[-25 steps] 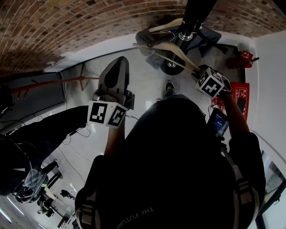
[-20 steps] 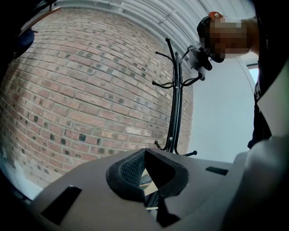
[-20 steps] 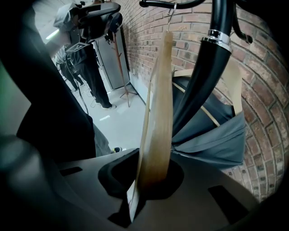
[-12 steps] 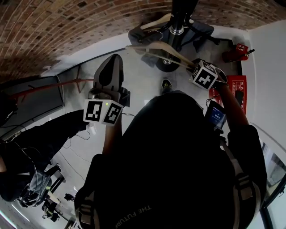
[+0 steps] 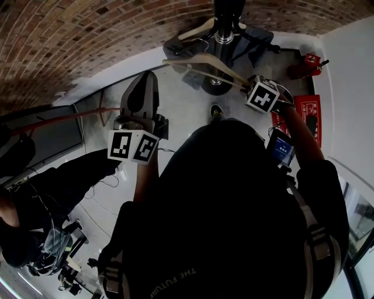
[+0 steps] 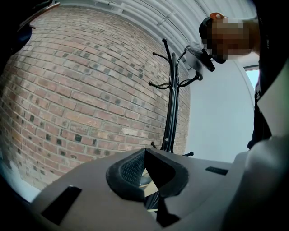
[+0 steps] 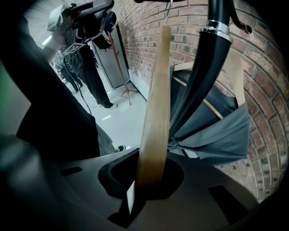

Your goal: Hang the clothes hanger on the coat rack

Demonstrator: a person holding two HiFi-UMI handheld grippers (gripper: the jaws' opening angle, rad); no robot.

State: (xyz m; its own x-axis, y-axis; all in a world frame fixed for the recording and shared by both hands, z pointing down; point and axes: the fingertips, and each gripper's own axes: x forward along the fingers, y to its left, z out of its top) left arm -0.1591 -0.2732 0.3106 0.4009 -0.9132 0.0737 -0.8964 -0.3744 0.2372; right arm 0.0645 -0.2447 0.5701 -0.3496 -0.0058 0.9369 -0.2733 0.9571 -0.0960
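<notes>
A light wooden clothes hanger (image 5: 201, 63) is clamped by one arm in my right gripper (image 5: 250, 89). In the right gripper view the hanger (image 7: 156, 103) rises from my jaws (image 7: 151, 178), its metal hook (image 7: 168, 11) at the frame's top, close to the black coat rack pole (image 7: 203, 76). The coat rack (image 5: 225, 26) stands by the brick wall, just beyond the hanger. A grey garment (image 7: 212, 131) hangs on it from another wooden hanger (image 7: 235, 72). My left gripper (image 5: 146, 82) is shut and empty, left of the rack (image 6: 169, 103).
A person in dark clothes (image 5: 41, 193) stands at the left among cables on the floor. A red-legged stand (image 5: 70, 114) leans by a dark panel. A red fire extinguisher (image 5: 304, 63) and a red sign (image 5: 310, 117) lie near the white wall at right.
My right gripper has carried the hanger closer to the coat rack pole. The left gripper has shifted only slightly and stays shut.
</notes>
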